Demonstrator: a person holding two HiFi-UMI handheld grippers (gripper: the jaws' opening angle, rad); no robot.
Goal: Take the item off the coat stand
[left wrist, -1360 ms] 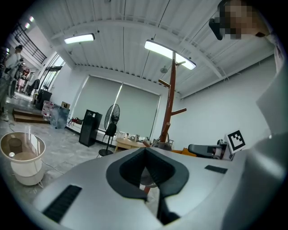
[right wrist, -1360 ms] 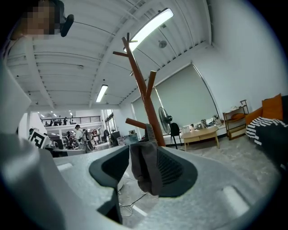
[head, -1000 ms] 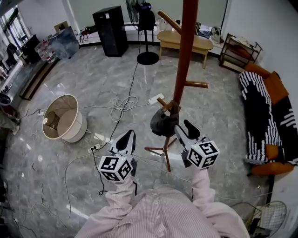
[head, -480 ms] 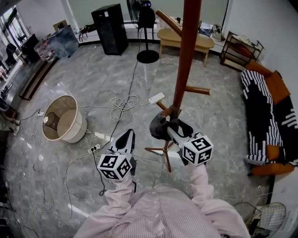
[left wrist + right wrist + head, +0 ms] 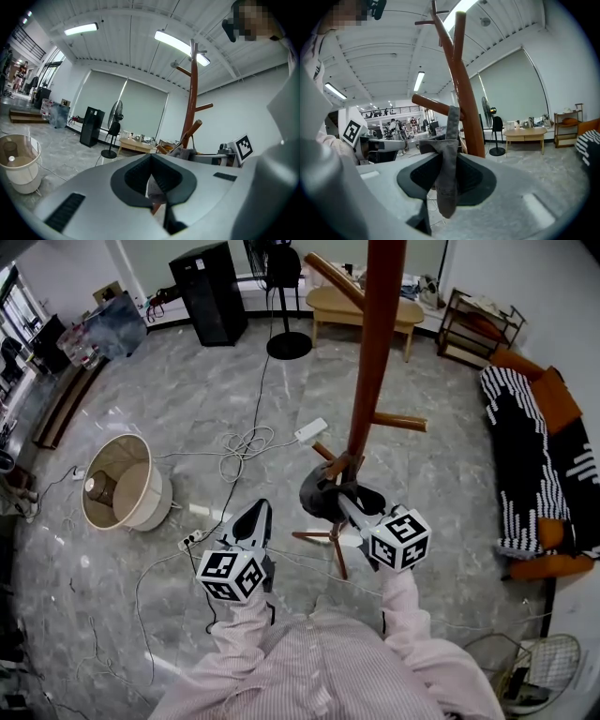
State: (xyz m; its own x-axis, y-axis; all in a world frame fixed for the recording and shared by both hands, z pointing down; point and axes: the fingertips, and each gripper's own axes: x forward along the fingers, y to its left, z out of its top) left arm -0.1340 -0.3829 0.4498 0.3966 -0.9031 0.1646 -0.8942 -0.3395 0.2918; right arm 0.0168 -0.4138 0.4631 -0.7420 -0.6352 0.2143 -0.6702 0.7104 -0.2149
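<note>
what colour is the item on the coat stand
Grey; the item shows best in the right gripper view.

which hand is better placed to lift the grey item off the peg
Right. The right gripper has its jaws, which have just been closing, around the grey item on the coat stand; the left gripper hangs apart, empty.

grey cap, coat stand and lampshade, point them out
grey cap (image 5: 317, 495), head view, on its crown
coat stand (image 5: 375, 343), head view, on its pole
lampshade (image 5: 156, 499), head view, on its outer wall

Glossy wooden coat stand (image 5: 380, 334); matt cloth item (image 5: 317, 501)
</note>
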